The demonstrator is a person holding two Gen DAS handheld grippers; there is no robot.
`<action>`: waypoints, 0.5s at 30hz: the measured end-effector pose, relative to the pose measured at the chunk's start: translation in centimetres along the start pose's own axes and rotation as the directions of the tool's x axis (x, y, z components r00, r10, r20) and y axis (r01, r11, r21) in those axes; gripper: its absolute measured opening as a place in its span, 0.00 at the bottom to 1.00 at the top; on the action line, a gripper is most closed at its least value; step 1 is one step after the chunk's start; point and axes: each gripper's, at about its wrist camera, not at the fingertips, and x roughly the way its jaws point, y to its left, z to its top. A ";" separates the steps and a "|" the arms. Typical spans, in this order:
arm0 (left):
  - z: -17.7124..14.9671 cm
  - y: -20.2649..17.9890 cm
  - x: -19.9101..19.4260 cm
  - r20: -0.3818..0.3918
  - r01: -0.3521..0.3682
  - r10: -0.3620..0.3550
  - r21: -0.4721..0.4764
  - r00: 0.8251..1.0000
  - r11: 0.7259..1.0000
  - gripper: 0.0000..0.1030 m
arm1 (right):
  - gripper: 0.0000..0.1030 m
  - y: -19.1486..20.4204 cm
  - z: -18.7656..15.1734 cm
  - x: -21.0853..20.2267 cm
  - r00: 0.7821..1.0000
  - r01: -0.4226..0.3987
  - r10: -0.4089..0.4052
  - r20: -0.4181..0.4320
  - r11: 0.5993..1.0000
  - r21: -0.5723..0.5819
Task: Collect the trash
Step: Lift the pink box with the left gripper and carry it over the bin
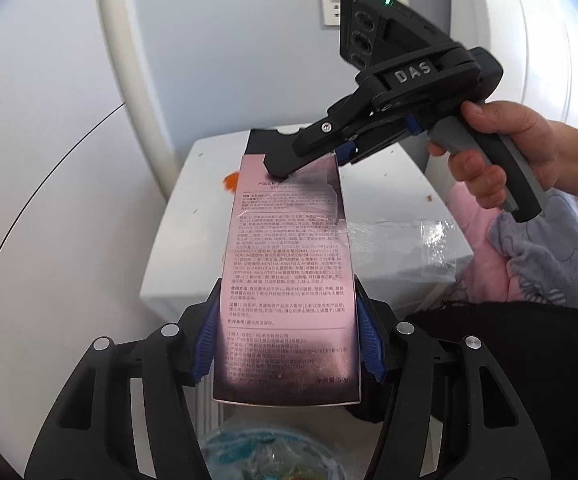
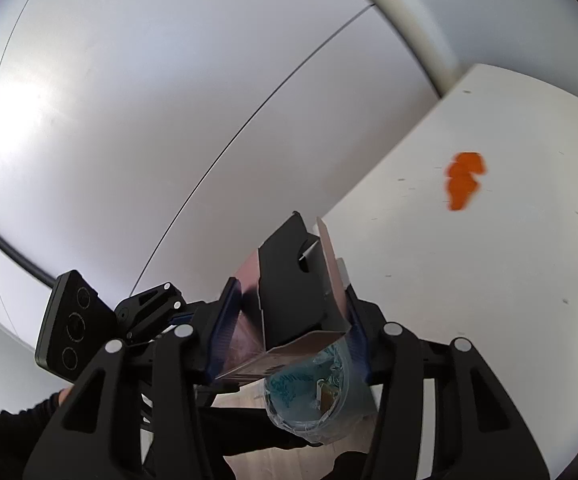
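Observation:
A tall pink carton (image 1: 287, 280) printed with small text is held above a white bedside table (image 1: 389, 208). My left gripper (image 1: 287, 344) is shut on its lower end, blue pads on both sides. My right gripper (image 1: 313, 156) comes in from the right and is shut on the carton's open top end. In the right wrist view the right gripper (image 2: 289, 320) clamps the carton (image 2: 301, 304) with its black inner flap showing. An orange scrap (image 2: 465, 180) lies on the table top (image 2: 489, 280); it also shows in the left wrist view (image 1: 231, 181).
A trash bin lined with a blue-printed plastic bag (image 2: 309, 396) sits below the carton, also low in the left wrist view (image 1: 265, 452). Pink and blue bedding (image 1: 529, 248) lies right of the table. A clear plastic wrapper (image 1: 429, 236) lies on the table. White wall behind.

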 end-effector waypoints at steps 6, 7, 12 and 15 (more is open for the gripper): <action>-3.5 0.6 -2.7 -0.006 -0.041 0.040 -0.058 0.999 0.997 0.54 | 0.42 3.0 -0.2 4.4 0.998 -0.026 0.023 -0.050 0.998 -0.055; -4.1 0.7 -3.1 -0.007 -0.045 0.045 -0.066 0.999 0.997 0.54 | 0.42 3.3 0.0 5.5 0.998 -0.030 0.026 -0.059 0.998 -0.061; -7.8 0.8 -5.7 -0.013 -0.082 0.081 -0.115 0.997 0.990 0.54 | 0.41 5.7 -1.2 9.3 0.993 -0.050 0.039 -0.112 0.994 -0.097; -10.1 0.8 -7.1 -0.020 -0.100 0.098 -0.144 0.995 0.984 0.54 | 0.41 7.3 -2.0 11.7 0.989 -0.058 0.040 -0.144 0.990 -0.125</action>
